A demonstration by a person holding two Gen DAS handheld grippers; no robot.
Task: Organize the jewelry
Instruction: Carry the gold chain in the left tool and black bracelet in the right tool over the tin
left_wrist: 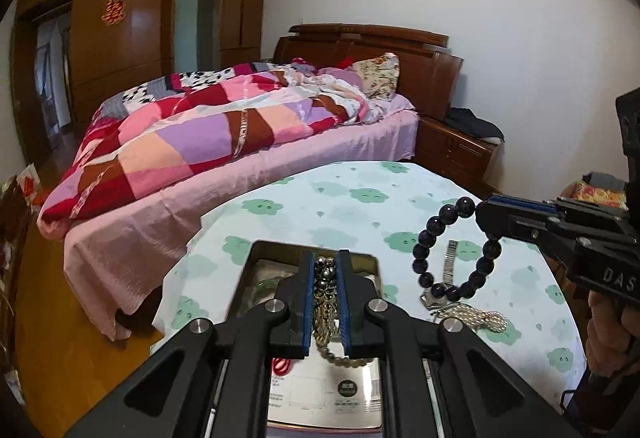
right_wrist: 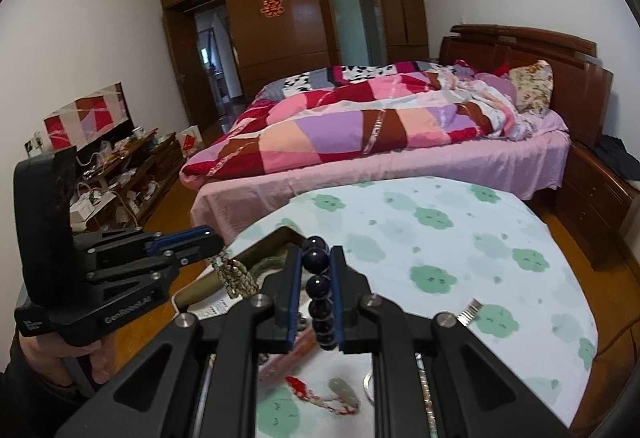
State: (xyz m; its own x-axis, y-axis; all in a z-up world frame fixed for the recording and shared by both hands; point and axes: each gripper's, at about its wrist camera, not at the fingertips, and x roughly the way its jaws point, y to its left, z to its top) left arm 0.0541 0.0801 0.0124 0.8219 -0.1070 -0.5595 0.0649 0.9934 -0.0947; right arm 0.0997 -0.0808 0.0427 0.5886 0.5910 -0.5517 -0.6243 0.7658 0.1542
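Note:
My left gripper (left_wrist: 325, 270) is shut on a bundle of gold and grey bead strands (left_wrist: 326, 312) and holds it above an open metal tin (left_wrist: 256, 262); it also shows in the right wrist view (right_wrist: 214, 240), with the strands (right_wrist: 234, 278) hanging down. My right gripper (right_wrist: 316, 266) is shut on a dark purple bead bracelet (right_wrist: 318, 288); in the left wrist view this gripper (left_wrist: 486, 218) holds the bracelet (left_wrist: 428, 238) raised over the table (left_wrist: 360, 182). A silver watch (left_wrist: 448, 270) and a pearl strand (left_wrist: 476, 316) lie on the cloth.
The table has a pale cloth with green clouds. A jade pendant on red cord (right_wrist: 340, 392) lies near its front. A bed (right_wrist: 380, 142) stands behind the table. A nightstand (left_wrist: 456, 146) is to the right. A cluttered low cabinet (right_wrist: 120, 174) is on the left.

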